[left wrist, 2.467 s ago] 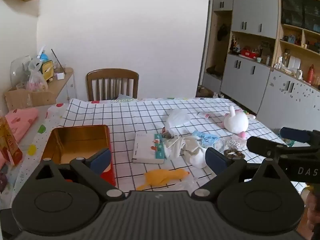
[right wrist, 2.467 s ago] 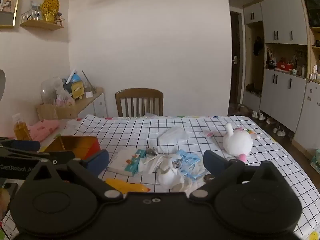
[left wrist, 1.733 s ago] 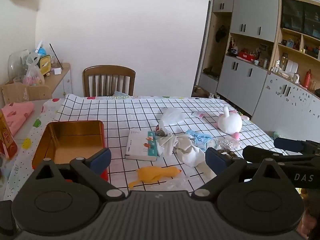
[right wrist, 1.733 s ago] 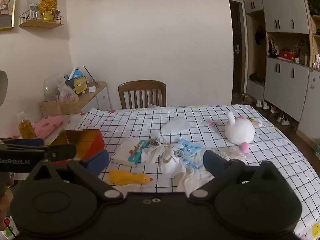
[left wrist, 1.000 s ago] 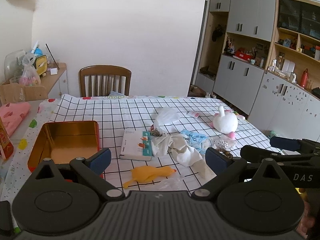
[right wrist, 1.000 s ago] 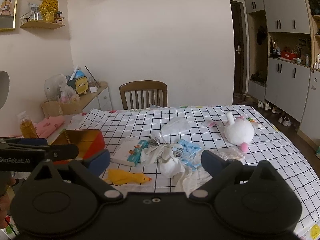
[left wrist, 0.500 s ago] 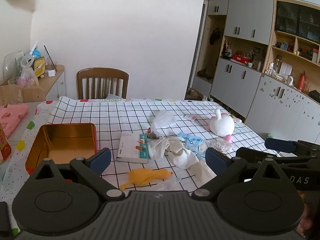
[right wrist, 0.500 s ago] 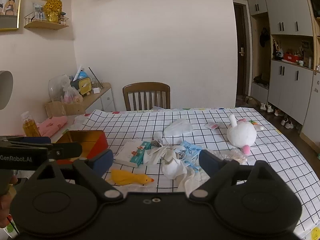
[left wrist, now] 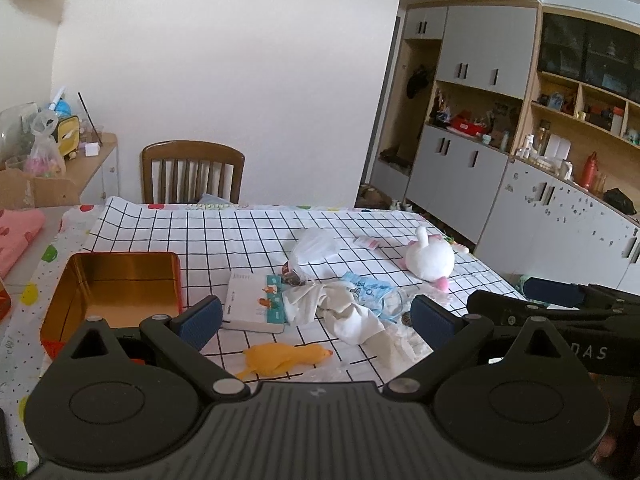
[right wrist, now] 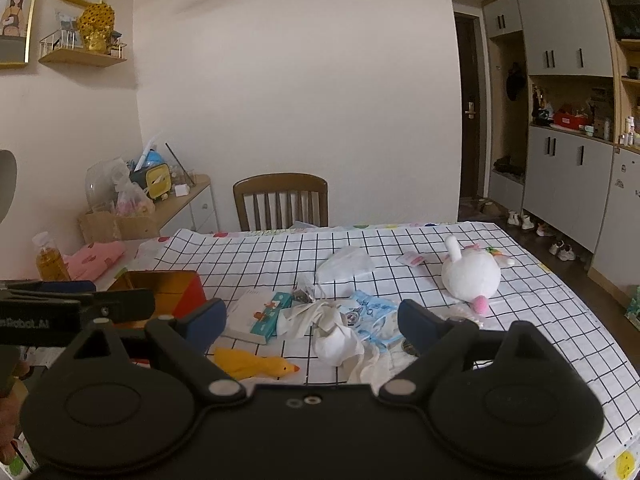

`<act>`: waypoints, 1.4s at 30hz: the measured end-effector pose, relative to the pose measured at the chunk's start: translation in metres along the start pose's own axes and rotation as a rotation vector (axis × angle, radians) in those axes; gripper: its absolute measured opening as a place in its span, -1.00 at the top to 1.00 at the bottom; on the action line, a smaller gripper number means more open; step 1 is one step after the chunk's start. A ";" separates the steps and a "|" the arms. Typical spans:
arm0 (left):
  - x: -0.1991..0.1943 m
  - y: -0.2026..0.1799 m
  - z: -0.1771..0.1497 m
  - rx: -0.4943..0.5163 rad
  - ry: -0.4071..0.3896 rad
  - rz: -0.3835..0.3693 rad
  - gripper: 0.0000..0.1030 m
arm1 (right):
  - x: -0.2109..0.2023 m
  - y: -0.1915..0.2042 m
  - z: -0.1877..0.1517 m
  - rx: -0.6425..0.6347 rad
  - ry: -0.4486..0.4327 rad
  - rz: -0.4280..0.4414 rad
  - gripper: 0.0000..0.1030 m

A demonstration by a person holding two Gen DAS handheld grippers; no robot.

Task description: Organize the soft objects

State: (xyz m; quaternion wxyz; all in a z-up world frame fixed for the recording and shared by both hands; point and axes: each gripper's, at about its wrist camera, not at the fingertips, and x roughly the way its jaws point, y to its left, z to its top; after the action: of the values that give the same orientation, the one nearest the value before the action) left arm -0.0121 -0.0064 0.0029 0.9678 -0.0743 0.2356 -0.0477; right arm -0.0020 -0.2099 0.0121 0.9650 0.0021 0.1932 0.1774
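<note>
One yellow duck (left wrist: 286,358), beak rightward.

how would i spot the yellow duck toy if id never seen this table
Start at the checked tablecloth and find the gold tin on its left side. Just right of the tin, at the near edge, below the white book, lies the duck. It is the only yellow thing there, flat and floppy with an orange beak, unlike the white cloth beside it.
</note>
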 end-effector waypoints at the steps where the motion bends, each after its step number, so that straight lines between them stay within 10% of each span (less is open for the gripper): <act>1: -0.001 0.000 0.000 0.001 0.001 0.000 -0.96 | 0.000 0.000 0.000 0.002 0.000 -0.003 -0.80; 20: 0.015 0.001 -0.006 -0.018 0.070 -0.051 -0.96 | 0.000 -0.012 -0.011 0.033 0.058 -0.047 -0.78; 42: 0.116 -0.008 -0.068 0.029 0.363 0.056 -0.96 | 0.089 -0.071 -0.047 -0.014 0.304 -0.035 -0.68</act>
State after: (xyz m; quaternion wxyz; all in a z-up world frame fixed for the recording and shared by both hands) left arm 0.0589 -0.0372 -0.1081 0.9113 -0.0442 0.4077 -0.0368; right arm 0.0814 -0.2487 -0.0693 0.9275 -0.0347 0.3358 0.1603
